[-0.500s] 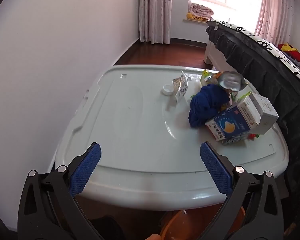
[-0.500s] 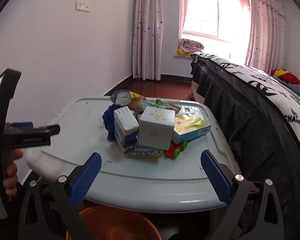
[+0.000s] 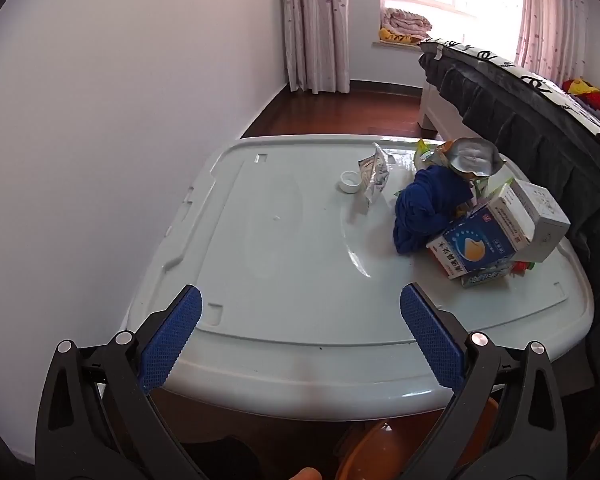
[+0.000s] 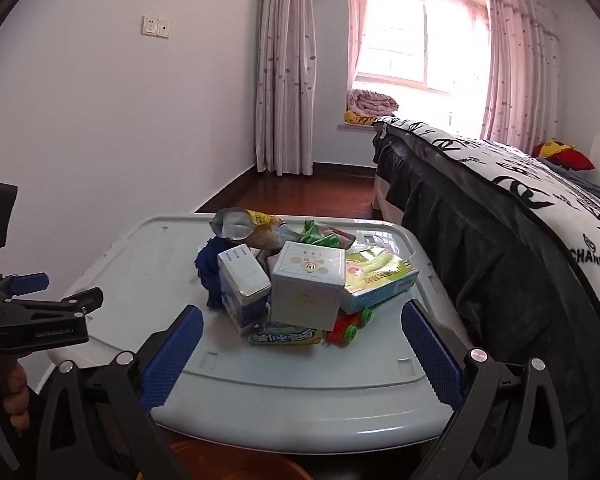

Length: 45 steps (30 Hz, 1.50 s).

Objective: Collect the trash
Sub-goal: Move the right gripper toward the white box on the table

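Note:
A pile of trash sits on the white plastic lid (image 3: 260, 240) that serves as a table (image 4: 300, 392). It holds a white square box (image 4: 308, 288), a blue and white carton (image 3: 476, 246) (image 4: 242, 284), a silver-lined snack bag (image 3: 472, 158) (image 4: 236, 224), a yellow-green packet (image 4: 376, 276) and a flat wrapper (image 4: 286, 336). A small torn wrapper (image 3: 374, 174) and a white cap (image 3: 350, 181) lie apart. My left gripper (image 3: 300, 344) is open and empty over the near edge; it also shows in the right wrist view (image 4: 60, 320). My right gripper (image 4: 300, 352) is open and empty just short of the pile.
A blue cloth (image 3: 428, 208) (image 4: 210, 272) and a red and green toy (image 4: 350, 326) lie in the pile. An orange bucket (image 3: 380, 452) (image 4: 236, 464) stands under the near edge. A bed with dark bedding (image 4: 500, 260) runs along the right. A white wall stands on the left.
Both views have shifted slightly; the right gripper has come a little closer to the pile. Both grippers stay open and nothing on the lid has moved.

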### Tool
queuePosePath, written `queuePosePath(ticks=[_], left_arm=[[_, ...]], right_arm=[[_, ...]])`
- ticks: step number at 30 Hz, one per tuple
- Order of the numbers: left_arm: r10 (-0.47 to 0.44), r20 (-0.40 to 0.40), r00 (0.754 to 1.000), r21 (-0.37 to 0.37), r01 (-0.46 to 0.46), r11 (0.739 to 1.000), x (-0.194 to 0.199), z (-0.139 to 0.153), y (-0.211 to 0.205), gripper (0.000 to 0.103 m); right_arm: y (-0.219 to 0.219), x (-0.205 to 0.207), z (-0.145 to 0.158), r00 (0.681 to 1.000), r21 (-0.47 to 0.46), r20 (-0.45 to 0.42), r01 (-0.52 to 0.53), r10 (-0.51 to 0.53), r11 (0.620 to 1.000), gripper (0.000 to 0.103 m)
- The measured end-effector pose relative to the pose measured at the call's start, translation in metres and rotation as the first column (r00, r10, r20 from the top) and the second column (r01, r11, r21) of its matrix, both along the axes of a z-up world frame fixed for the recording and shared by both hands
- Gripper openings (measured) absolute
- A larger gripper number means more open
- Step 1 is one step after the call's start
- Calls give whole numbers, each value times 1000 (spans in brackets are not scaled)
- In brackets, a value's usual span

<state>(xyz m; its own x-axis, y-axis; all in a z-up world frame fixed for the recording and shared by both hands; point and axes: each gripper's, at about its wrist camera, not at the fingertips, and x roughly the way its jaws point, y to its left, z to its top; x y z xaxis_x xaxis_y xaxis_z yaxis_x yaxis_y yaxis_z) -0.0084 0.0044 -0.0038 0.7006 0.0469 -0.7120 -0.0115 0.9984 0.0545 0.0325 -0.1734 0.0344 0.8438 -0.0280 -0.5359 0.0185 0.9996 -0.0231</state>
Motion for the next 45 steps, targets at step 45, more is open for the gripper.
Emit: queuePosePath(ticks=[45], left_arm=[[-6, 1, 1000, -78, 6, 997, -7, -8, 8, 97]], right_arm=[[-5, 66, 16, 999, 6, -42, 6, -6, 1000, 98]])
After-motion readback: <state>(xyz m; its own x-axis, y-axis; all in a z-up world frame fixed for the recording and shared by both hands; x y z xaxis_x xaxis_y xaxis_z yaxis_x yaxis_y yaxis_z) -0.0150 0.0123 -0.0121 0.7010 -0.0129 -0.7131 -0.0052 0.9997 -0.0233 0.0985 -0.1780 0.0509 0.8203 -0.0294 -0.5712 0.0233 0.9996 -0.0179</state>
